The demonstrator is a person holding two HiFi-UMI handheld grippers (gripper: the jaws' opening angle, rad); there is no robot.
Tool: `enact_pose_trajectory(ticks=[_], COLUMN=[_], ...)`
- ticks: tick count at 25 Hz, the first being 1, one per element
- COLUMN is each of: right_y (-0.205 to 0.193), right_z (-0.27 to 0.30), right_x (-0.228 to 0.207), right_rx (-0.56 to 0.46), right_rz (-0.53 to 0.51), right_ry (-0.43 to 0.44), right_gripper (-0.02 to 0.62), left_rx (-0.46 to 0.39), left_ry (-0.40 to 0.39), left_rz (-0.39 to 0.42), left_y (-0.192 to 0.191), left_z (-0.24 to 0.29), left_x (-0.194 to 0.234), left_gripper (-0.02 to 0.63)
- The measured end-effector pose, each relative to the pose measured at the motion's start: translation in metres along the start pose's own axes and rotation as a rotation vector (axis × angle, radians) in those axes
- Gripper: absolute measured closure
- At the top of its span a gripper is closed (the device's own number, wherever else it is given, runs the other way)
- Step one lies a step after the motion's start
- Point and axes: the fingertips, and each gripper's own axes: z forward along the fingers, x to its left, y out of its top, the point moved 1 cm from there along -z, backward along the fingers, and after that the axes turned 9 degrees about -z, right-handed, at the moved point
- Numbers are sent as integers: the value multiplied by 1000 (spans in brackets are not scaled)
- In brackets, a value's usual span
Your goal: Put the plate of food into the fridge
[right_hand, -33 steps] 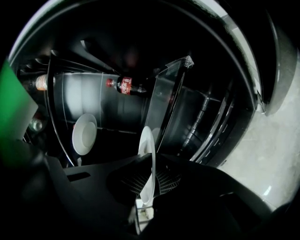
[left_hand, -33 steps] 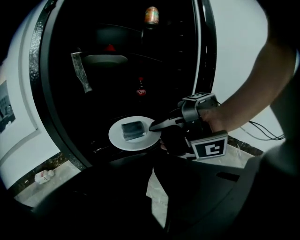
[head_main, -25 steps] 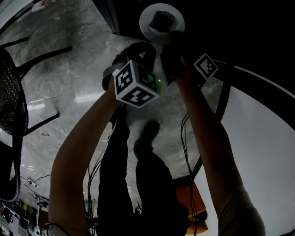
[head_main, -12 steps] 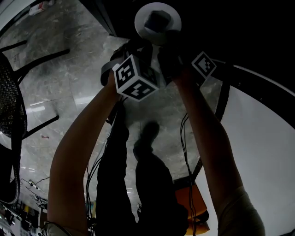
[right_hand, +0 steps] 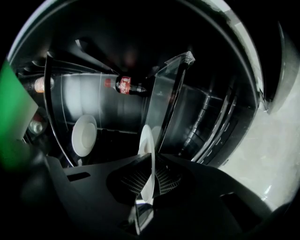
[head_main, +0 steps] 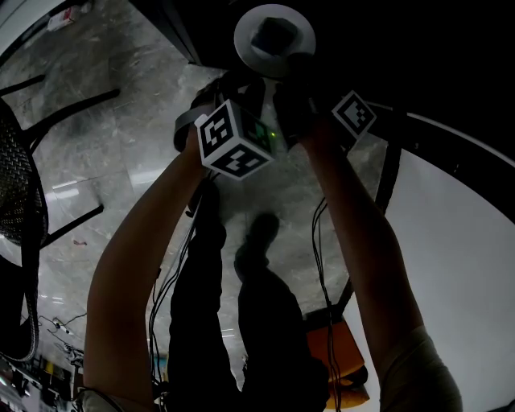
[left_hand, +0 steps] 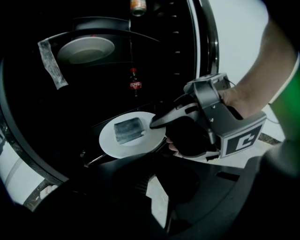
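A white plate with a grey block of food is held at the dark open fridge. My right gripper is shut on the plate's right rim. In the right gripper view the plate stands edge-on between the jaws of that gripper. My left gripper is shut with nothing seen in it, just below the plate's near edge. Its marker cube shows in the head view beside the right one.
Inside the fridge stand a red-labelled bottle, a white dish on a higher shelf and a can. A glass shelf lies close to the plate. A white table is at my right, a black chair at my left.
The plate and both grippers have edged slightly toward the upper left of the head view. The left gripper's cube has rolled a little.
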Motion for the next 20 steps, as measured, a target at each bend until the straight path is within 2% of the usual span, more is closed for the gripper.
enact_pose_trajectory(ticks=[8,13,20], right_y=[0,-10,-27], right_z=[0,1,-9], right_x=[3,13,17], right_rx=[40,99,162], right_rz=[-5,-26,-43], right_ry=[8,22,44], right_gripper=[560,558,540], left_rx=[-1,6,0], left_ry=[16,8,30], left_rz=[-21,-151,-222], left_y=[3,8,8], left_z=[3,3,5], left_x=[3,11,25], left_gripper=[588,588,588])
